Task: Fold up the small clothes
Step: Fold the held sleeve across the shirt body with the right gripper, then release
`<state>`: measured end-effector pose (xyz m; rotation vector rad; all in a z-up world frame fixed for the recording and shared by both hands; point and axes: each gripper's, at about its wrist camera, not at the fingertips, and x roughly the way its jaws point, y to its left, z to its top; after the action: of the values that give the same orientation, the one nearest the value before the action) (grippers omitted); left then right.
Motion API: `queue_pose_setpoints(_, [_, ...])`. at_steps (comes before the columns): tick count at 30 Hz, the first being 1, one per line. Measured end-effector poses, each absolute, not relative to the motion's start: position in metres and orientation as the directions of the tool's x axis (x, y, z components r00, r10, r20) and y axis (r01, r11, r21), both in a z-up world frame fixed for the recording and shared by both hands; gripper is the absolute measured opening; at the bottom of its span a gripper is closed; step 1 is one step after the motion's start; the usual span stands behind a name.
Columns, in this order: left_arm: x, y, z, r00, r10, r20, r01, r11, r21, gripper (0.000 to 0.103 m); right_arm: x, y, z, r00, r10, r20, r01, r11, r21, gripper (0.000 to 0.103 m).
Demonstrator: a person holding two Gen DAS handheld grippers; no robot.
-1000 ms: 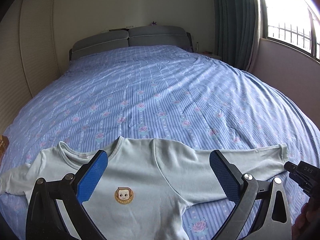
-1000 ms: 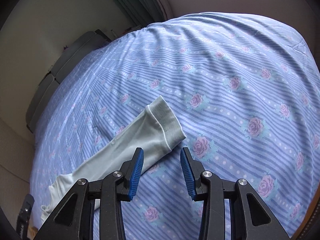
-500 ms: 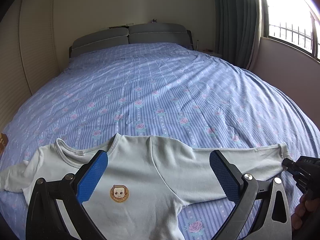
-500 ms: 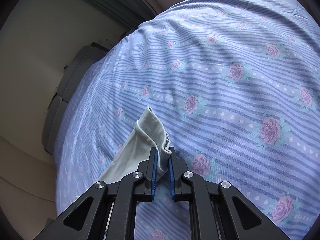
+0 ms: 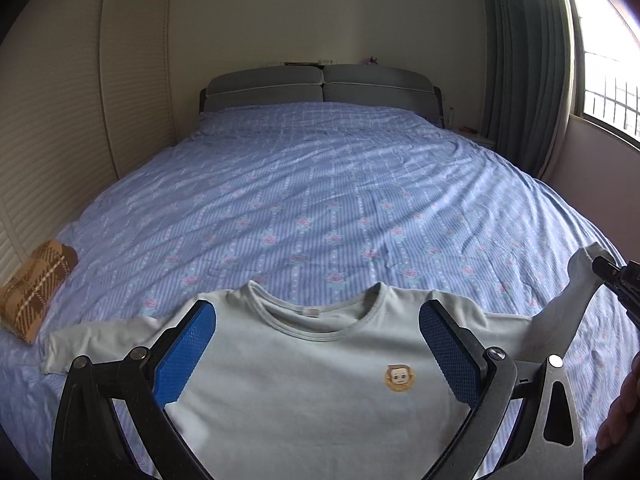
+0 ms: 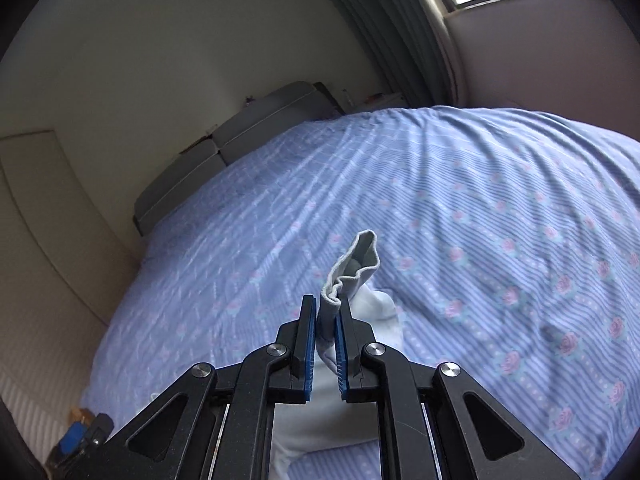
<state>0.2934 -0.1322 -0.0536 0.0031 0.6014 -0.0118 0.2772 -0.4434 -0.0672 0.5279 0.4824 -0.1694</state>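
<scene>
Right hand-held gripper (image 6: 326, 334) clamped on the sleeve cuff (image 6: 354, 264) (left hand-held gripper (image 5: 318, 354) gaping, empty) — thin pinch could slip, dragging the shirt (image 5: 304, 380) askew toward three o'clock.

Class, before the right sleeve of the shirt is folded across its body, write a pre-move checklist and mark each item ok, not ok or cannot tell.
1. Right gripper shut on the sleeve cuff: ok.
2. Sleeve lifted off the bed: ok, the cuff end is raised.
3. Left gripper free of cloth: ok, jaws open above the shirt.
4. Shirt body flat, neckline away from the camera: ok.
5. Other sleeve spread out: ok.
6. Hem straight: cannot tell, out of view.
7. Landing spot on the shirt bare: ok; the plaid cloth lies well aside.
</scene>
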Motion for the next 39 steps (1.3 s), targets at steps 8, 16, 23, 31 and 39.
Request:
queue_pose_setpoints(8, [0.280, -0.016, -0.057, 0.812, 0.118, -0.572, -0.151, 0.988, -0.011, 0.103, 0.313, -0.286, -0.062, 0.876, 0.143, -0.461, -0.004, 0.957, 0.290, 0.010])
queue_pose_setpoints(16, [0.269, 0.054, -0.092, 0.764, 0.207, -0.611, -0.232, 0.972, 0.038, 0.103, 0.334, -0.150, -0.147, 0.743, 0.217, -0.633, -0.216, 0.973, 0.080, 0.010])
queue_pose_setpoints(23, [0.265, 0.072, -0.109, 0.739, 0.220, -0.637, -0.258, 0.966, 0.035, 0.103, 0.330, -0.109, -0.176, 0.686, 0.243, -0.685, -0.286, 0.957, 0.053, 0.010])
queue_pose_setpoints(31, [0.270, 0.062, -0.116, 0.733, 0.193, -0.653, -0.233, 0.972, 0.025, 0.103, 0.324, -0.117, -0.169, 0.685, 0.263, -0.679, -0.280, 0.956, 0.088, 0.052])
queue_pose_setpoints(39, [0.298, 0.004, -0.118, 0.765, 0.008, -0.644, -0.049, 0.998, -0.045, 0.103, 0.280, -0.209, -0.129, 0.791, 0.177, -0.586, -0.125, 0.984, 0.130, 0.064])
